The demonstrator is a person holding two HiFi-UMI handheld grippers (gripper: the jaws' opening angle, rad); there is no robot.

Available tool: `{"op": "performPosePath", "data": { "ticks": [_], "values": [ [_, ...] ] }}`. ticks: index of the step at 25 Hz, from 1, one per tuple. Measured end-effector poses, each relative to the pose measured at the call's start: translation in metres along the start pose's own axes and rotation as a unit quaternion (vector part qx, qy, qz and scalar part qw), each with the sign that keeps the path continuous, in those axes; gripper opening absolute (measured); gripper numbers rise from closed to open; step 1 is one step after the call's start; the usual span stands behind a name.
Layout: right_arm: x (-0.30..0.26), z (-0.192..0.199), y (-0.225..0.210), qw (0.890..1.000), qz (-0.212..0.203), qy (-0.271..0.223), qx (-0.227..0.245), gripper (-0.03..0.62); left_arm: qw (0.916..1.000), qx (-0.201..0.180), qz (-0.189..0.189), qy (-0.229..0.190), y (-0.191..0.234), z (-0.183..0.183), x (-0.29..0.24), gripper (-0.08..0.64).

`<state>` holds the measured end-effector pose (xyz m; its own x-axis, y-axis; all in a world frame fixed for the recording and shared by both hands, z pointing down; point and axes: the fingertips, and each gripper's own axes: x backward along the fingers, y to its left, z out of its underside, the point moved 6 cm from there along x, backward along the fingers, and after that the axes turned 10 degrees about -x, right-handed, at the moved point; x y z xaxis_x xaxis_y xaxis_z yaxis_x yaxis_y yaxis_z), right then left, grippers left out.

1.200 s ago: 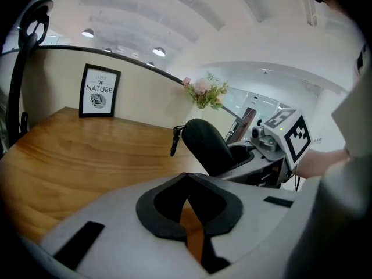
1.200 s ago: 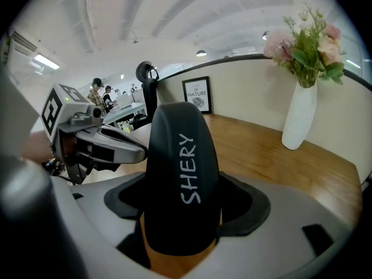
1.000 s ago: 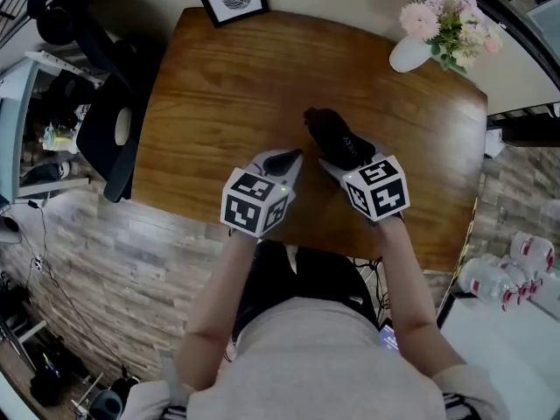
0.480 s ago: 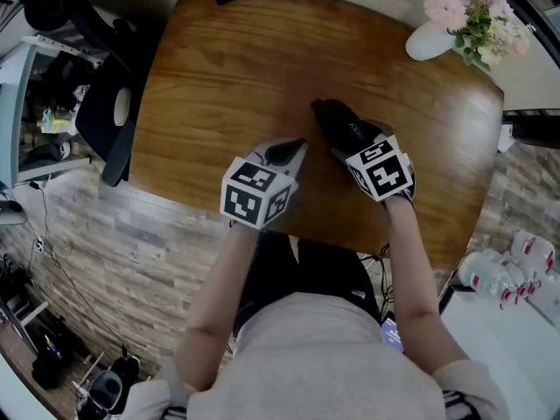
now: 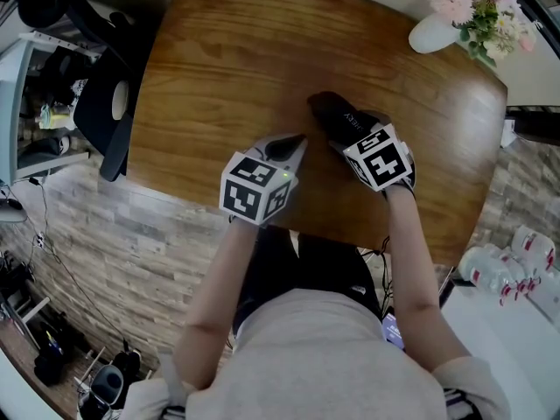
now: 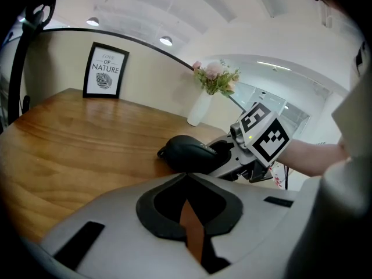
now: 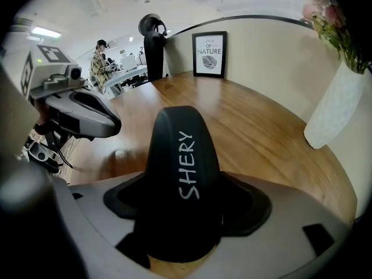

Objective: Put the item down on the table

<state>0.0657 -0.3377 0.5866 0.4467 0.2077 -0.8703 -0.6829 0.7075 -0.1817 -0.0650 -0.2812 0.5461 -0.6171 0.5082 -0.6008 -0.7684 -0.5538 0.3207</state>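
Item: black item (image 5: 332, 116), oblong with a rounded top, white lettering "SHERY" along it; it looks like a closed case or pouch, kind not confirmed.
Location: over the near-middle of the table (image 5: 227, 68), well apart from the vase of flowers (image 5: 435, 33) and the framed print (image 6: 104, 71).
Height: in the left gripper view its far end sits very low against the wood; contact with the surface cannot be confirmed.
Right gripper (image 5: 348, 140): jaws pinch the near end of the item from both sides; most of its length projects forward, unsupported.
Left gripper (image 5: 284, 150): jaws pressed together on nothing, held just beside the item and not touching it.
Weight, judged: light; one end-grip carries it level with no visible sag.
Stiffness, judged: fairly firm shell; it keeps its form under the pinch, and no denting is visible.
Surface, judged: matt with a slight sheen; moderate grip, low slip risk against the dark pads.
Fragility, judged: low for the shell; contents unknown.
Hold point: the narrow sides near one end, as now; a mid-length hold would balance it better.
Release note: bring the underside flat to the wood before the jaws part, or the free end may tip.
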Motion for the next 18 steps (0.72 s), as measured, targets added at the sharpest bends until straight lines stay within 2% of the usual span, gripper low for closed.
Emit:
{"op": "performPosePath", "data": {
  "ticks": [5,9,14,18],
  "values": [
    [0.002,-0.001,-0.002,1.000,0.010,-0.012,-0.007,0.371,1.0000,0.002,0.006,0.001,-0.004,0.002,0.001,0.012],
    [0.012,-0.005,-0.006,0.998,0.005,-0.046,-0.049,0.371,0.9999,-0.007,0.011,-0.002,-0.010,-0.001,0.004,0.012],
    [0.035,-0.010,-0.004,0.991,-0.008,-0.092,-0.095,0.370,0.9994,-0.029,0.018,-0.011,-0.022,-0.012,0.012,0.012],
    [0.059,-0.019,0.003,0.981,-0.026,-0.140,-0.131,0.367,0.9985,-0.045,0.021,-0.023,-0.029,-0.022,0.022,0.012]
  ]
}}
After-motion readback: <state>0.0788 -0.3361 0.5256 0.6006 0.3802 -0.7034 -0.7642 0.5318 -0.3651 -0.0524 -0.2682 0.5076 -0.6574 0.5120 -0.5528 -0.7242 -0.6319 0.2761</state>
